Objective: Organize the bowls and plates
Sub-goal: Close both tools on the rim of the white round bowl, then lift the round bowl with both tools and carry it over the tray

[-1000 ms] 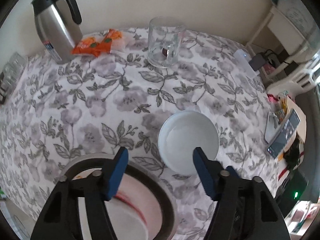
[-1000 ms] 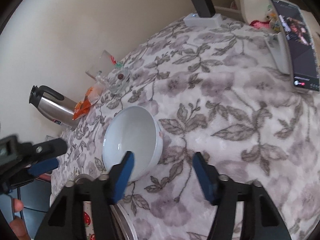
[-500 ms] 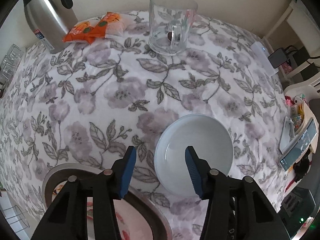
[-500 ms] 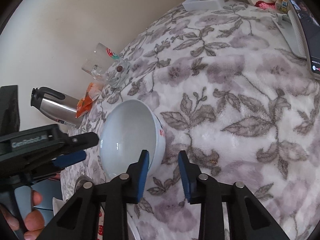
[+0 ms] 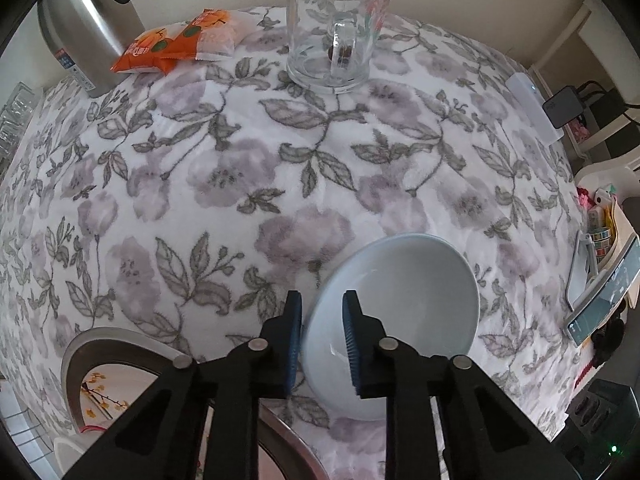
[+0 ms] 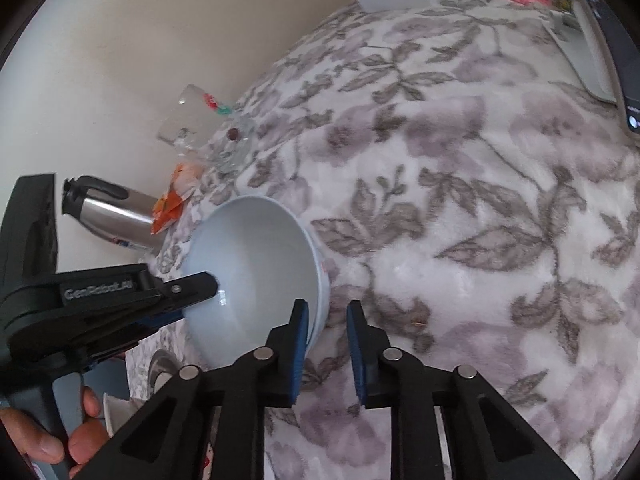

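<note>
A white bowl [image 5: 404, 300] sits tilted on the floral tablecloth; it also shows in the right wrist view [image 6: 256, 264]. My left gripper [image 5: 322, 316] has its jaws closed over the bowl's near rim, one finger outside and one inside. My right gripper [image 6: 326, 328] has its jaws narrowed over the bowl's rim on its side, one finger inside and one outside. A metal-rimmed plate [image 5: 120, 352] with a patterned dish on it lies at the lower left under my left gripper.
A glass mug [image 5: 338, 28], an orange snack packet [image 5: 180, 42] and a steel thermos [image 5: 84, 28] stand at the table's far side. A white power strip [image 5: 534, 106] and a phone [image 5: 604, 304] lie at the right edge.
Both grippers have moved in on the bowl and closed their jaws from wide open onto its rim. The bowl now tilts up.
</note>
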`<state>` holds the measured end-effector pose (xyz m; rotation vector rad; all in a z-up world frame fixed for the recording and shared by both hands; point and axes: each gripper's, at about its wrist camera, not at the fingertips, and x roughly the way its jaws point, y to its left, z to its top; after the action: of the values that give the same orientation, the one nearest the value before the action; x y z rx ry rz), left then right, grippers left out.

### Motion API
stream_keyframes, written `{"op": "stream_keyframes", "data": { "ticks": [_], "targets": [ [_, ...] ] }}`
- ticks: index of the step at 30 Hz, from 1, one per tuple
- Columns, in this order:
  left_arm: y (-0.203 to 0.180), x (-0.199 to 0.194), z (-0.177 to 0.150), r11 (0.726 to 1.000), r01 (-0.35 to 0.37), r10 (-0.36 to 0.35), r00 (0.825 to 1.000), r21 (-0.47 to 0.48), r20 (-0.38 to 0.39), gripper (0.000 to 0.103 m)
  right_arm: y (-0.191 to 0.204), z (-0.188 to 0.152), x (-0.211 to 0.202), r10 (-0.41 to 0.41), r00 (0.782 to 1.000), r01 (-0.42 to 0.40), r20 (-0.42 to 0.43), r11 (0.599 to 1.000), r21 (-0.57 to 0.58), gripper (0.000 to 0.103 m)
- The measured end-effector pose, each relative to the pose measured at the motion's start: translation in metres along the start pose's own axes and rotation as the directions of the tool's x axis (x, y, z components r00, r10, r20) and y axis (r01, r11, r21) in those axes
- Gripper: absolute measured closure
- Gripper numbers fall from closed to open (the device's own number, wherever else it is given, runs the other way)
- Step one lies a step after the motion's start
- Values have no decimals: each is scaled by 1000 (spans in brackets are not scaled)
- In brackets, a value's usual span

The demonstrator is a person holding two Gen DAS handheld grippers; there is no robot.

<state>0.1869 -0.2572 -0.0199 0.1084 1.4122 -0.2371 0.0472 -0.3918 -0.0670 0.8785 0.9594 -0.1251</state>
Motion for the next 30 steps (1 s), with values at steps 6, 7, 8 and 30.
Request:
{"op": "stream_keyframes", "data": {
  "ticks": [6,7,8,30],
  "targets": [
    [2,0,0,1000,-4,4,1000,5,16,91,4,-1,1,-1,1000,1,2,1000,-24,91],
    [2,-1,-1,1000,-2,1,1000,6,19,91,4,-1,1,-3,1000,3,2,1000,-27,90],
    [2,-2,-1,1000,2,-2,1000,8,22,91,4,-1,1,-1,1000,1,3,1000,-27,90],
    [19,-62,-31,989,140,-143,982,39,123,91,45,-14,-60,-41,995,56,88,982,-180,90]
  ]
}}
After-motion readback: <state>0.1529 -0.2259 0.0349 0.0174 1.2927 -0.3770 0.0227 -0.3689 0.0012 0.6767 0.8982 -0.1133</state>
